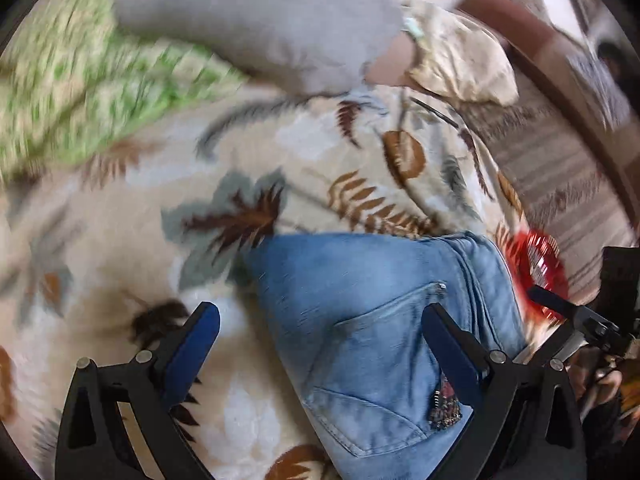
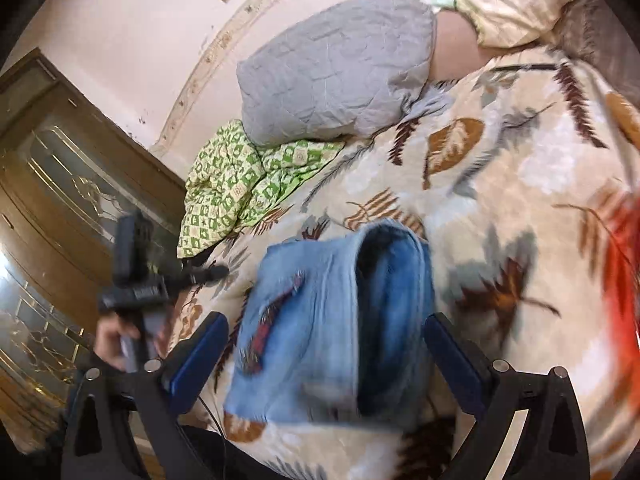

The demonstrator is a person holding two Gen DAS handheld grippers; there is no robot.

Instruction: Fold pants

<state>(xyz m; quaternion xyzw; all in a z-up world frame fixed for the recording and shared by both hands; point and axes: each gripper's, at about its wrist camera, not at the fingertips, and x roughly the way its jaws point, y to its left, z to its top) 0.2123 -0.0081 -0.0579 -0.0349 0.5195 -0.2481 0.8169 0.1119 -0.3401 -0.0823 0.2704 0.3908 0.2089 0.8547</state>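
Light blue jeans (image 1: pixel 380 320) lie folded into a compact bundle on a leaf-patterned blanket (image 1: pixel 320 152), back pocket up. My left gripper (image 1: pixel 320 320) hovers over their left part, jaws wide open, nothing between the blue pads. In the right wrist view the jeans (image 2: pixel 320 320) show a folded edge with a dark opening. My right gripper (image 2: pixel 326 332) stands over them, also wide open, with its pads clear of the cloth. A hand (image 2: pixel 116 344) holds the left gripper's handle (image 2: pixel 136 280) at the left.
A grey quilted cushion (image 2: pixel 332 72), a green checked cloth (image 2: pixel 240 184) and a cream pillow (image 2: pixel 508 0) lie at the far side of the bed. Something red (image 1: pixel 536 264) sits right of the jeans. A wooden door with glass (image 2: pixel 60 168) stands left.
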